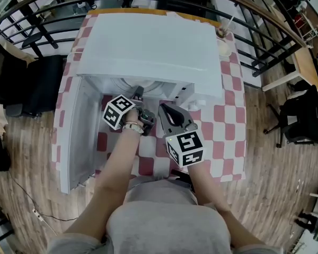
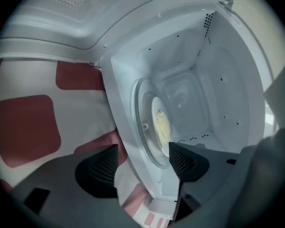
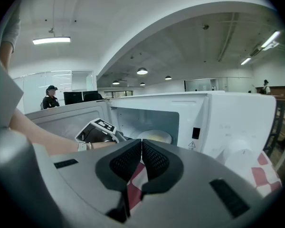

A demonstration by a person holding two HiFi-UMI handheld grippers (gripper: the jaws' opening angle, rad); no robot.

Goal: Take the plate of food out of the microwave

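Head view: a white microwave (image 1: 153, 46) stands on a tabletop (image 1: 230, 120) covered with a red-and-white checked cloth, its door (image 1: 74, 136) swung open to the person's left. The left tool (image 1: 138, 93) reaches into the open cavity. The right tool (image 1: 164, 110) is held just in front of the opening, beside the left one. Each tool carries a cube with black-and-white square markers, which bear no readable letters.

Left gripper view: the left tool (image 2: 145, 158) has its jaws wide apart with nothing gripped. The plate (image 2: 160, 125), carrying pale yellow food, sits on the glass turntable (image 2: 143, 127) inside the cavity. It lies ahead of the jaws and in line with the gap between them, apart from both pads.

Right gripper view: the right tool (image 3: 141, 148) has its jaws pressed together on nothing. The plate (image 3: 154, 137) shows beyond them on the cavity floor, with the left tool (image 3: 97, 129) at its left. A small warning-triangle sticker (image 3: 192, 145) sits on the microwave's front beside the opening, below a dark square (image 3: 195, 133). Its print is too small to read.
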